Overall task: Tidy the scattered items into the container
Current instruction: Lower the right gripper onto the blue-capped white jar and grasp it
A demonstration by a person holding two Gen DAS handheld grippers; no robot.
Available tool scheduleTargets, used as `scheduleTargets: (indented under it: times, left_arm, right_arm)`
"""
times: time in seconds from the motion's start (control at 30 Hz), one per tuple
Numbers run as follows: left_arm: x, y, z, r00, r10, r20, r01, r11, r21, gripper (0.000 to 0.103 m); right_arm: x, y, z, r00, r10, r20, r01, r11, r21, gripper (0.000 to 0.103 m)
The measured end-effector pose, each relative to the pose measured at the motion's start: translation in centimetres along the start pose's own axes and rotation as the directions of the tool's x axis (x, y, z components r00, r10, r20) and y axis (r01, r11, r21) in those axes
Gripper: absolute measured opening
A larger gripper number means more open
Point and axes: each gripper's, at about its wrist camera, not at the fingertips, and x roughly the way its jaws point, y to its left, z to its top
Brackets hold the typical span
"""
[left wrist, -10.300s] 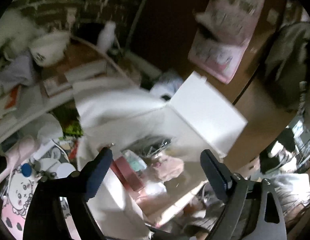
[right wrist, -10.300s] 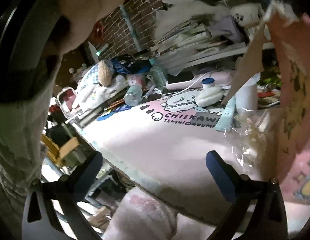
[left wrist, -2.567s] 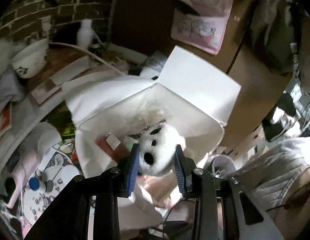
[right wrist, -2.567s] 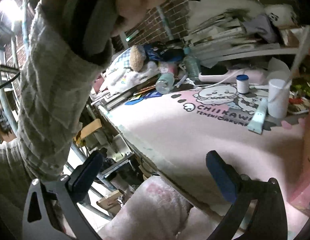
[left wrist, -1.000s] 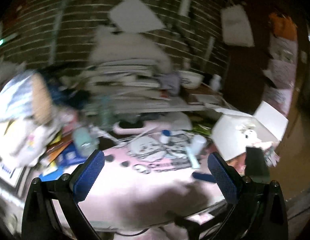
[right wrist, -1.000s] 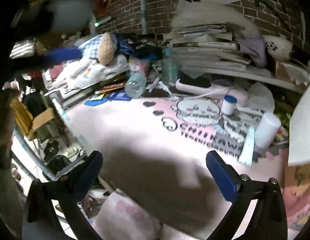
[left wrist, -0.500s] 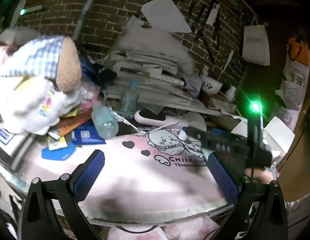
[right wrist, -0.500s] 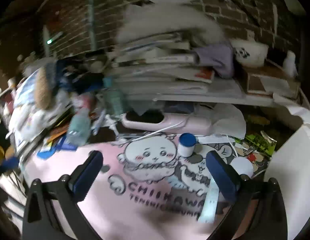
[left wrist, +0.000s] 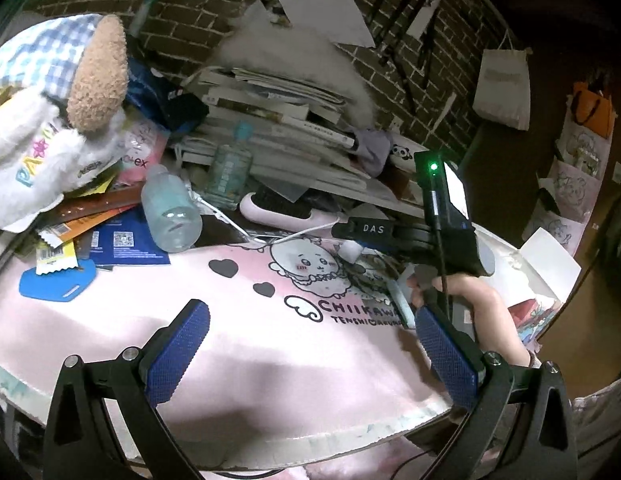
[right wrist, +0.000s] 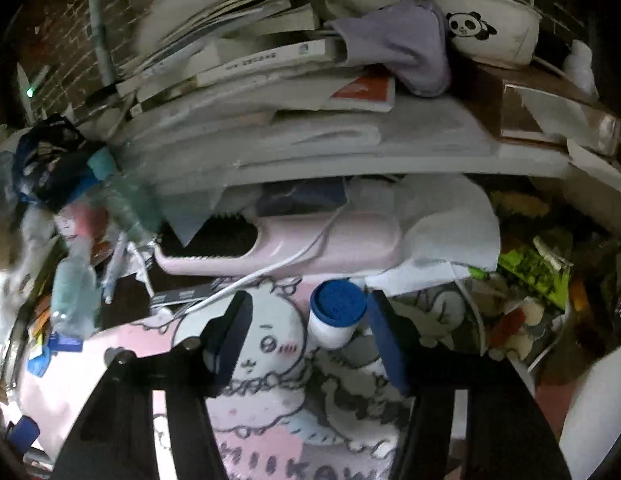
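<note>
The right gripper [right wrist: 308, 332], jaws partly open, reaches low over a pink cartoon-printed mat [right wrist: 266, 436] toward a small white jar with a blue cap [right wrist: 337, 314]. The jar stands upright just ahead of the fingertips, nearer the right-hand finger and not touching either pad; nothing is gripped. Beyond the jaws lies a pink hair-straightening brush [right wrist: 286, 250] with a white cable [right wrist: 270, 270] trailing across it, and above that a shelf piled with books [right wrist: 262, 60], a lilac cloth [right wrist: 398, 48] and a panda-printed bowl [right wrist: 486, 28]. Left of the jaws, clear plastic bottles [right wrist: 76, 284] lie blurred at the mat's edge.

The left gripper [left wrist: 312, 354] hangs back over the near edge of the same mat [left wrist: 230, 344], jaws spread wide and empty. Past its right-hand finger, a hand [left wrist: 476, 300] holds the other tool's black body, which points toward the clutter at the back of the mat. A pale tube [left wrist: 398, 304] lies on the mat just beside that hand. The open white box [left wrist: 548, 260], the container, sits beyond and to the right of the left jaws, at the mat's far right edge, with pink packaging showing inside. Far left of the jaws rests a plush toy in blue check [left wrist: 58, 92].
</note>
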Motion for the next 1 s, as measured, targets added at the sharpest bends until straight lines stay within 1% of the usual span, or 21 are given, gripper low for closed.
scheduleTargets:
  times: [0.07, 0.13, 0.3, 0.37, 0.4, 0.43, 0.5, 0.6, 0.67, 0.83, 0.9, 1.0]
  left_arm:
    - [0.0, 0.2, 0.0, 1.0, -0.001, 0.003, 0.001, 1.0, -0.005, 0.103]
    - [-0.1, 0.3, -0.1, 1.0, 0.0, 0.006, 0.0, 1.0, -0.009, 0.103]
    - [-0.2, 0.4, -0.2, 1.0, -0.001, 0.005, 0.001, 1.0, -0.011, 0.103]
    - [-0.2, 0.3, -0.2, 1.0, -0.003, 0.004, 0.003, 1.0, -0.006, 0.103]
    - [-0.2, 0.2, -0.2, 1.0, -0.003, 0.003, 0.003, 1.0, -0.003, 0.103]
    - [-0.2, 0.1, -0.1, 1.0, -0.004, 0.003, 0.004, 1.0, 0.0, 0.103]
    - [-0.3, -0.1, -0.1, 1.0, -0.006, 0.005, 0.006, 1.0, 0.006, 0.103]
    - [-0.3, -0.1, -0.1, 1.0, -0.005, 0.005, 0.005, 1.0, 0.009, 0.103]
    - [-0.3, -0.1, -0.1, 1.0, -0.003, 0.003, 0.003, 1.0, 0.008, 0.103]
    - [-0.1, 0.1, -0.4, 1.0, 0.0, -0.007, 0.0, 1.0, 0.002, 0.103]
    - [0.1, 0.1, -0.5, 1.0, 0.011, -0.015, -0.011, 1.0, -0.001, 0.103]
    - [0.3, 0.0, -0.6, 1.0, 0.01, -0.018, -0.01, 1.0, -0.006, 0.103]
  right_arm:
    - [0.5, -0.2, 0.0, 1.0, -0.015, -0.01, 0.016, 1.0, 0.007, 0.056]
    - [0.4, -0.1, -0.1, 0.999, -0.04, -0.001, 0.04, 0.999, -0.004, 0.054]
    - [0.9, 0.6, -0.5, 0.997, -0.081, -0.003, 0.081, 0.995, -0.058, 0.053]
    - [1.2, 0.8, -0.5, 0.997, -0.08, -0.018, 0.078, 0.994, -0.073, 0.044]
    - [1.4, 0.9, -0.6, 0.997, -0.075, -0.03, 0.072, 0.994, -0.083, 0.035]
    - [1.6, 1.0, -0.7, 0.997, -0.067, -0.044, 0.063, 0.994, -0.09, 0.029]
    - [1.7, 1.1, -1.0, 0.997, -0.048, -0.057, 0.042, 0.994, -0.099, 0.026]
    - [1.3, 1.6, -1.2, 0.998, -0.061, -0.023, 0.057, 0.99, -0.132, 0.025]
    - [0.9, 1.8, -1.4, 0.998, -0.055, -0.005, 0.054, 0.988, -0.142, 0.025]
    - [-1.8, 2.8, -2.2, 0.999, 0.015, 0.032, -0.009, 0.985, -0.173, 0.025]
    - [-4.1, 3.4, -2.7, 0.996, 0.083, 0.039, -0.075, 0.98, -0.186, 0.025]
    - [-7.1, 4.6, -2.7, 0.985, 0.162, 0.065, -0.144, 0.964, -0.222, 0.025]
